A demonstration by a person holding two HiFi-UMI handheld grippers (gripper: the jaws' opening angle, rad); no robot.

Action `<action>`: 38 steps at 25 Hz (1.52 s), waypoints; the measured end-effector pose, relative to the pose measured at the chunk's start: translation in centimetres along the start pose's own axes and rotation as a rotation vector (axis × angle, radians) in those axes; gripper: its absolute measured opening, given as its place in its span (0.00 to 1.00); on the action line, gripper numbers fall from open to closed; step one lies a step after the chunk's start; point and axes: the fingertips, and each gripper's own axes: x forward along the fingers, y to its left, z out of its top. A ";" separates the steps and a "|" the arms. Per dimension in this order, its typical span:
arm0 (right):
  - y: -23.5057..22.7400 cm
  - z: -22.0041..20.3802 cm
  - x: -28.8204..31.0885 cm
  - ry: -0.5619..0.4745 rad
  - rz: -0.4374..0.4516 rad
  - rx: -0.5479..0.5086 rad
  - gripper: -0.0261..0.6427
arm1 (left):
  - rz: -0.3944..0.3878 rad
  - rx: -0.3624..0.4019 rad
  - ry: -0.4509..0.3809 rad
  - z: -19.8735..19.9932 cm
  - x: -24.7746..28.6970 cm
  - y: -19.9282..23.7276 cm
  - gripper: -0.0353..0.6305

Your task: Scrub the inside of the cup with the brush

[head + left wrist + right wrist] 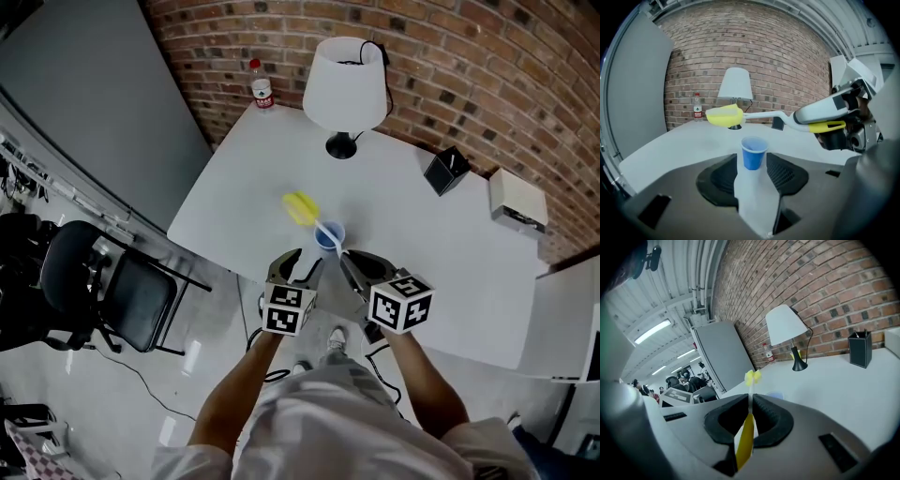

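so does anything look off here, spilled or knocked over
Nothing stands out. The blue cup stands upright on the white table with no spill around it. The brush is clamped in the right gripper, above the cup and not yet inside it. The lamp and bottle stand straight.

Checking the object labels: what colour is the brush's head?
Yellow brush head, on a white handle; clearest in the left gripper view.

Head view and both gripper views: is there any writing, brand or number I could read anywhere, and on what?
Bottle label: red and white print, too small and blurred to read.
Left marker cube and right marker cube: black-and-white square patterns, no letters.
No other text shows anywhere.
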 end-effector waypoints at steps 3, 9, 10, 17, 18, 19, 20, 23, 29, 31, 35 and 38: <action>1.1 0.1 -0.5 -0.021 -0.029 -0.029 0.08 | -0.004 0.000 -0.027 0.9 -1.5 0.0 0.29; 2.8 0.3 -1.9 -0.060 -0.086 -0.079 0.08 | -0.028 0.030 -0.076 2.4 -4.0 -1.5 0.19; 3.0 0.2 -2.1 -0.062 -0.095 -0.086 0.08 | -0.032 0.032 -0.084 2.7 -4.4 -1.8 0.18; 4.6 -0.2 -3.9 -0.073 -0.158 -0.139 0.08 | -0.054 0.036 -0.107 3.1 -6.9 -3.3 0.11; 4.8 -0.1 -4.2 -0.074 -0.168 -0.150 0.08 | -0.058 0.033 -0.109 3.1 -7.2 -3.5 0.10; 5.1 -0.1 -4.4 -0.075 -0.177 -0.160 0.08 | -0.063 0.031 -0.110 3.1 -7.5 -3.6 0.09; 5.3 -0.1 -4.6 -0.078 -0.184 -0.166 0.08 | -0.068 0.031 -0.110 3.0 -7.8 -3.8 0.08; 6.4 0.2 -5.0 -0.097 -0.197 -0.171 0.08 | -0.085 0.036 -0.110 2.8 -8.7 -4.2 0.06; 8.1 -0.9 -5.7 -0.089 -0.219 -0.188 0.08 | -0.106 0.048 -0.118 2.8 -10.4 -4.8 0.06; 8.5 -1.3 -5.9 -0.087 -0.222 -0.190 0.08 | -0.109 0.049 -0.118 2.8 -10.8 -4.9 0.06; 9.1 -1.9 -6.1 -0.080 -0.224 -0.200 0.08 | -0.116 0.046 -0.119 2.6 -11.4 -5.3 0.06; 9.3 -2.1 -6.3 -0.080 -0.225 -0.205 0.08 | -0.120 0.047 -0.122 2.5 -11.6 -5.4 0.06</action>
